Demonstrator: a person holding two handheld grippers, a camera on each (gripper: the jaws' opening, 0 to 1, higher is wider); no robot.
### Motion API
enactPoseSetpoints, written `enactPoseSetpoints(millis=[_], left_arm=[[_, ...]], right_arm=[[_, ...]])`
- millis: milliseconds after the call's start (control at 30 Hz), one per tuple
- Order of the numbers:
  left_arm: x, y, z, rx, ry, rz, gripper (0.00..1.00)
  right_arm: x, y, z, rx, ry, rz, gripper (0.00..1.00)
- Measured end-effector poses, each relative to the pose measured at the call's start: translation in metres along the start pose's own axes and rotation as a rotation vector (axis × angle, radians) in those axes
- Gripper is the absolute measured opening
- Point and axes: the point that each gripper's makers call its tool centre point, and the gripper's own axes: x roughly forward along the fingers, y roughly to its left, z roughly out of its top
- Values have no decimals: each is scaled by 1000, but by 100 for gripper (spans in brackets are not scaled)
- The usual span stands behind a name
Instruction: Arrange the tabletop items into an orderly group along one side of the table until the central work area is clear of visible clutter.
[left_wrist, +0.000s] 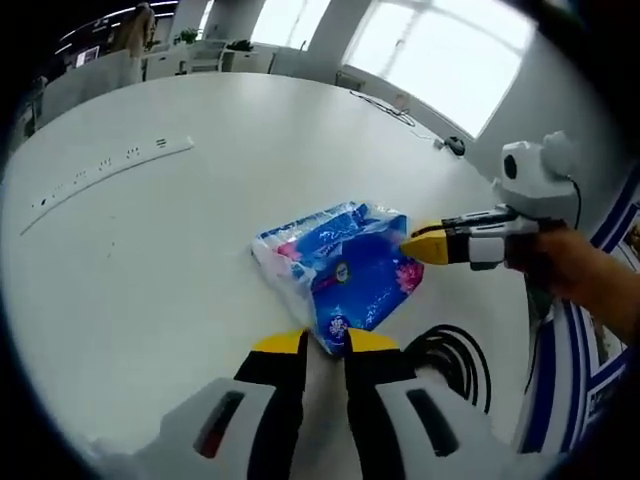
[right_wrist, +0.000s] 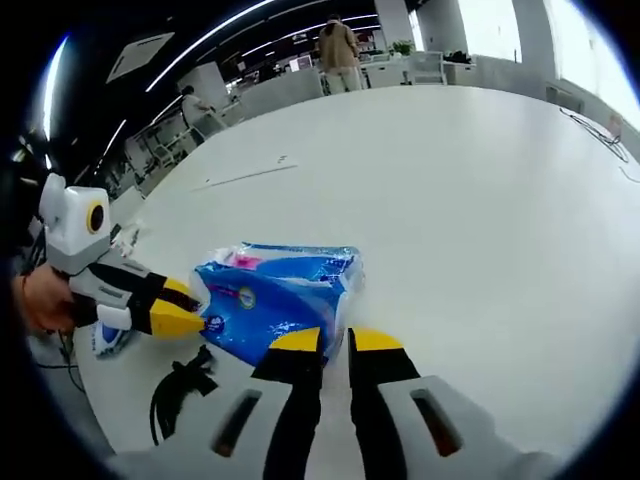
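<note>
A blue plastic pack of tissues (left_wrist: 335, 265) with pink markings lies on the round white table (left_wrist: 200, 250). My left gripper (left_wrist: 326, 343) rises from the bottom of the left gripper view, its yellow-tipped jaws pinched on the pack's near corner. My right gripper (left_wrist: 412, 243) comes in from the right, held by a hand, and its tips bite the pack's far edge. In the right gripper view the pack (right_wrist: 270, 295) lies just ahead of my right gripper (right_wrist: 336, 340), whose jaws close on its edge. My left gripper (right_wrist: 195, 305) holds the opposite end.
A long white power strip (left_wrist: 110, 170) lies far left on the table. A coiled black cable (left_wrist: 455, 360) sits near the table's edge by the pack. A small dark object (left_wrist: 455, 145) and a thin cable (left_wrist: 385, 105) lie near the far rim. A person (right_wrist: 338, 45) stands beyond the table.
</note>
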Motion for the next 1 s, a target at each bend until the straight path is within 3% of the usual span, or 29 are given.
enactPoseSetpoints(millis=[467, 667, 1000], left_arm=[[-9, 1, 1, 1, -8, 6, 27], [-14, 1, 6, -3, -24, 7, 39], [-30, 4, 13, 7, -45, 25, 45]], right_arm=[[-6, -2, 3, 14, -18, -20, 19], [-11, -1, 4, 16, -27, -25, 23], [-22, 6, 11, 19, -53, -30, 28]])
